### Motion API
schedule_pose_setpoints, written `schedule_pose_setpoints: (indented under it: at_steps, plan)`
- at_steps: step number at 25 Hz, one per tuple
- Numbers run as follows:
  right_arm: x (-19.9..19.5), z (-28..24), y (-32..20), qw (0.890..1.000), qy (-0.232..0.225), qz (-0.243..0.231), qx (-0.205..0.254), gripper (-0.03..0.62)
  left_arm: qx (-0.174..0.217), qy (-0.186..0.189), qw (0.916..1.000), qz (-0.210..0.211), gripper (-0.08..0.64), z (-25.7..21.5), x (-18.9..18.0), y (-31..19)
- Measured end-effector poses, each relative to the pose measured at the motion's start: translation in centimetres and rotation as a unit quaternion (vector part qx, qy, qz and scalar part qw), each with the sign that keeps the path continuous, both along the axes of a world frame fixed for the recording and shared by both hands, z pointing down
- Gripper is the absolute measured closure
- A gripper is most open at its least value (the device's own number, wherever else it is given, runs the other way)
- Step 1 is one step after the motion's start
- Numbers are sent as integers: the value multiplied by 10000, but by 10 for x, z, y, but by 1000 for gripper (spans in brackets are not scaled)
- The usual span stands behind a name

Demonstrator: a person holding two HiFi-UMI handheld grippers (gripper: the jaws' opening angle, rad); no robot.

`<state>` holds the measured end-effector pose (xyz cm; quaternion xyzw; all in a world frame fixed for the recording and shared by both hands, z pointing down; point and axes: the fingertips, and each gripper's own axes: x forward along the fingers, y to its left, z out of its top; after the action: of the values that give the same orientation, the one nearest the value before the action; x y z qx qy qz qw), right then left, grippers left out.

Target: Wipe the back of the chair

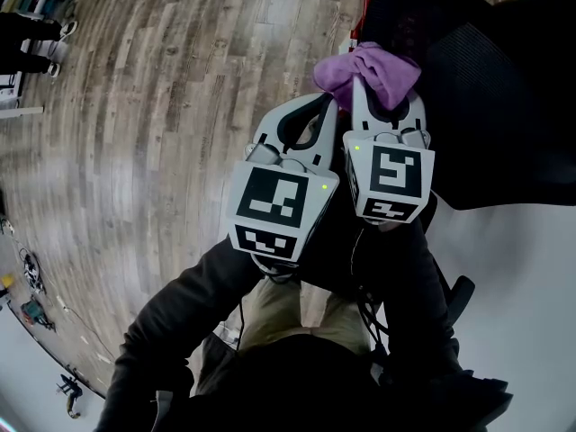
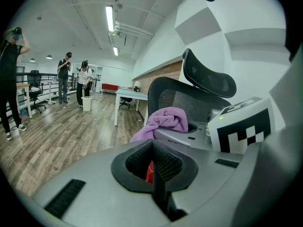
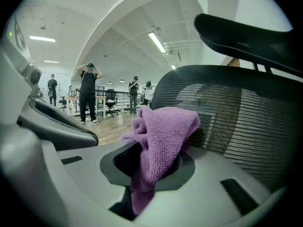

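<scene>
Chair back [image 1: 504, 79] stands ahead and right of both grippers, upright, its long axis vertical under the headrest [image 3: 255, 37], mesh facing them. Left gripper [image 1: 315, 115], clenched on nothing, is the farther one. Right gripper [image 1: 385, 106] is nearer, pinching the purple cloth [image 3: 161, 136], which sits just short of the mesh. I judge the wipe starts forward and rightward.
</scene>
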<state>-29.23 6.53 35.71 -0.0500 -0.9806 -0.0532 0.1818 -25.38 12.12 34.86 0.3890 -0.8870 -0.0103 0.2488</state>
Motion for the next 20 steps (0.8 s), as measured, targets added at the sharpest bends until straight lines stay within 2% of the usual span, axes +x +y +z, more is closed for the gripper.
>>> schedule_pose_setpoints:
  at_steps: [6, 20]
  plan:
    - [9, 23, 7, 9995, 274, -21, -168, 523, -11, 16, 10000, 56, 560, 3, 3, -2]
    - [8, 23, 2, 9988, 359, -108, -329, 523, -72, 48, 9999, 150, 560, 10, 4, -13]
